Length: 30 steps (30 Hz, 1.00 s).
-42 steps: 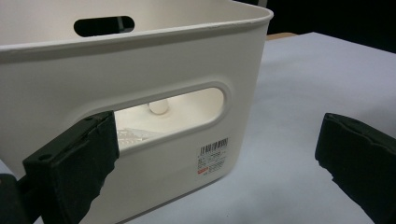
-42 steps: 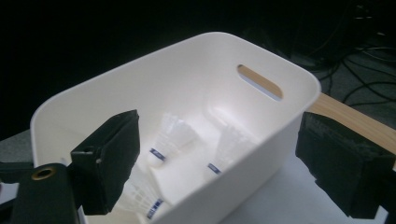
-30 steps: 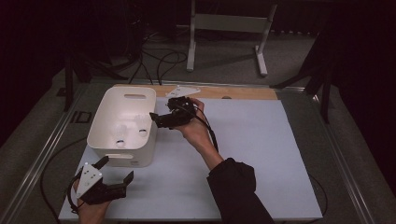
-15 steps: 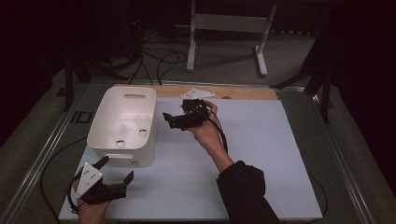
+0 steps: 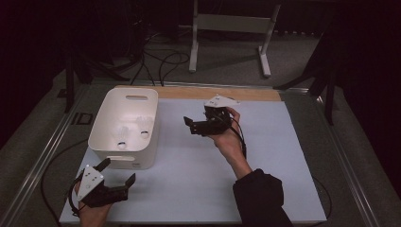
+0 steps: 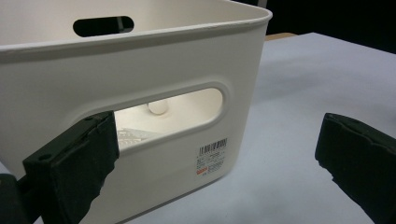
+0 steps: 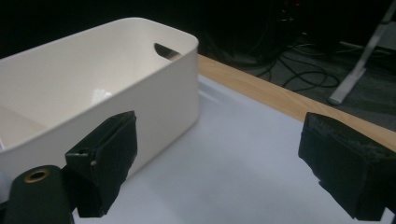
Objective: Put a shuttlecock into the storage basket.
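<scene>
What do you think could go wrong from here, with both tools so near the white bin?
1. The left tool sits open, close to the bin's near wall; a forward push might slide the bin across the table.
2. The right tool, open and empty beside the bin, trails a cable along the wrist that may snag.

bin (image 5: 124,124) on mat (image 5: 265,175), left half | left tool (image 5: 116,173) just before bin | right tool (image 5: 187,124) right of bin

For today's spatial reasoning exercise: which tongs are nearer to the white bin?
Left. The left tongs sit just in front of the white bin, by its near wall; the right tongs hover farther off, beside it.
</scene>
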### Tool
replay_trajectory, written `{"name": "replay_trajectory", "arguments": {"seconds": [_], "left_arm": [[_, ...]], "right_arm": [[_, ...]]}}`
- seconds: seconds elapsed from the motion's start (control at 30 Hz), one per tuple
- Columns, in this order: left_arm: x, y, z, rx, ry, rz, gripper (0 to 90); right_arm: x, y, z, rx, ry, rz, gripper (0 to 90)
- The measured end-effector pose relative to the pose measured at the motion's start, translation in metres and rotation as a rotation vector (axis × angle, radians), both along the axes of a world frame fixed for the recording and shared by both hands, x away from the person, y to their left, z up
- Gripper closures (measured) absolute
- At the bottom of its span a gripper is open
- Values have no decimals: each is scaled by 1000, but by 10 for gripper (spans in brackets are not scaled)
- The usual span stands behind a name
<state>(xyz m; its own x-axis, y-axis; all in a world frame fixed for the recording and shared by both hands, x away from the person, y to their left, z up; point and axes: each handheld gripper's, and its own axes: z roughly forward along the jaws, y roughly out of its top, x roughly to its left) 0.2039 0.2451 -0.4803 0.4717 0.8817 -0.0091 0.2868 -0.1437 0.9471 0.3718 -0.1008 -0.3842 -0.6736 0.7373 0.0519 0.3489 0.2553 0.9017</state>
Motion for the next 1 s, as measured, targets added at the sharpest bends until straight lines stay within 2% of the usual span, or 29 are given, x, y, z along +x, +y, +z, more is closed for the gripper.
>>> {"name": "replay_trajectory", "arguments": {"seconds": [0.2,0.6,0.8,1.0], "left_arm": [[0,0,0,-1,0,1,2],[0,-1,0,-5,0,3,2],[0,-1,0,-7,-1,2,2],[0,-1,0,-8,0,2,2]], "right_arm": [[-15,-21,-9,-50,-13,-32,130],[-49,-66,-23,-74,-39,-96,115],[-68,-87,-27,-62,-65,-133,110],[-83,-105,-35,-39,-67,-156,107]]}}
